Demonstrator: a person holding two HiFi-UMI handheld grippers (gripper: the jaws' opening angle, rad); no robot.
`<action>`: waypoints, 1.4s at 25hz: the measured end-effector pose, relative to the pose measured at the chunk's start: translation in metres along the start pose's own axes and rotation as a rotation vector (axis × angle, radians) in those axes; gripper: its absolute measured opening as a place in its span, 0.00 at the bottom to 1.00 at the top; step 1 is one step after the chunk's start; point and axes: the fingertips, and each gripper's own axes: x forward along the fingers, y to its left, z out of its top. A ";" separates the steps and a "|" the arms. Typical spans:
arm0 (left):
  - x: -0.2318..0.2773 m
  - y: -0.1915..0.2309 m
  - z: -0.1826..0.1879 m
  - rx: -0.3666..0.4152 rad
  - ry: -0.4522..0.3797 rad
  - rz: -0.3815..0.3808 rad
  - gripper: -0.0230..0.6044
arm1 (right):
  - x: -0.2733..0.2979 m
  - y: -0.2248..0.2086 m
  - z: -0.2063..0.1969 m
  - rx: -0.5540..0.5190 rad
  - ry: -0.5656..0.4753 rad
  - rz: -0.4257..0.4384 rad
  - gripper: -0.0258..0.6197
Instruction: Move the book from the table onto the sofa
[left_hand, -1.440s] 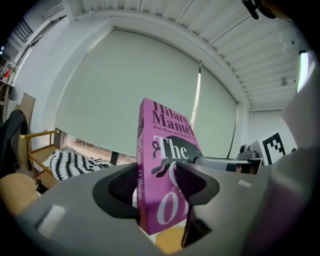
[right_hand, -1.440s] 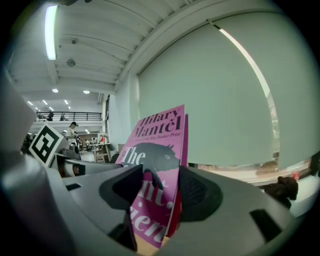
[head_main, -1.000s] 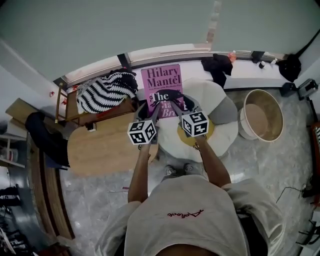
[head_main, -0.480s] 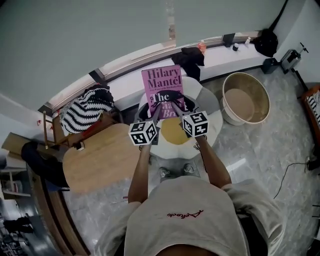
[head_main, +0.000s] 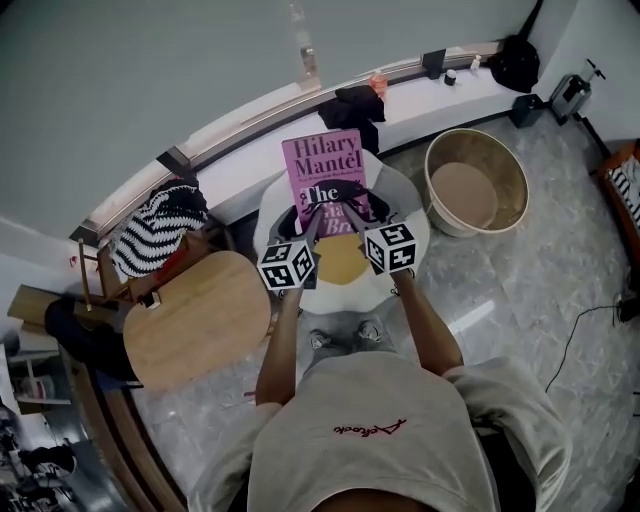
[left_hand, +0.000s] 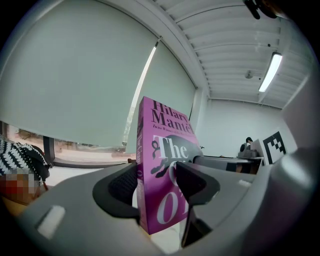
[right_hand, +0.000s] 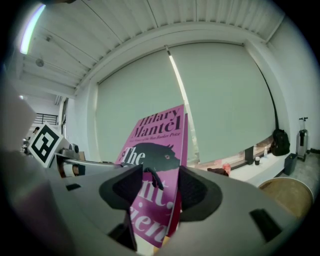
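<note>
**Both grippers carrying the book, head view and both gripper views.** The book (head_main: 324, 172) is off the desk (head_main: 195, 318) and held in the air, cover toward the person. Its long axis runs from near to far. The left gripper (head_main: 311, 214) pinches the near end on the spine side, its jaws pressed on front and back covers (left_hand: 161, 186). The right gripper (head_main: 356, 210) pinches the same end on the open-edge side, jaws likewise clamped on the covers (right_hand: 159, 189). Neither hand is nearer, since the two grips sit level, side by side. A white round seat, taken to be the sofa (head_main: 412, 205), lies directly below and just beyond the grippers, with a yellow cushion (head_main: 343, 260) at its middle. The desk stands well apart at near left. The coming move is judged to be a straight lowering, far end first.
</note>
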 end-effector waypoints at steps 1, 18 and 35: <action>0.003 -0.003 -0.002 0.001 0.007 -0.004 0.42 | -0.002 -0.004 -0.002 0.006 0.002 -0.005 0.39; 0.037 0.016 -0.047 -0.035 0.132 -0.107 0.42 | 0.014 -0.022 -0.051 0.074 0.096 -0.116 0.39; 0.044 0.067 -0.143 -0.130 0.286 -0.093 0.42 | 0.049 -0.012 -0.154 0.171 0.255 -0.126 0.39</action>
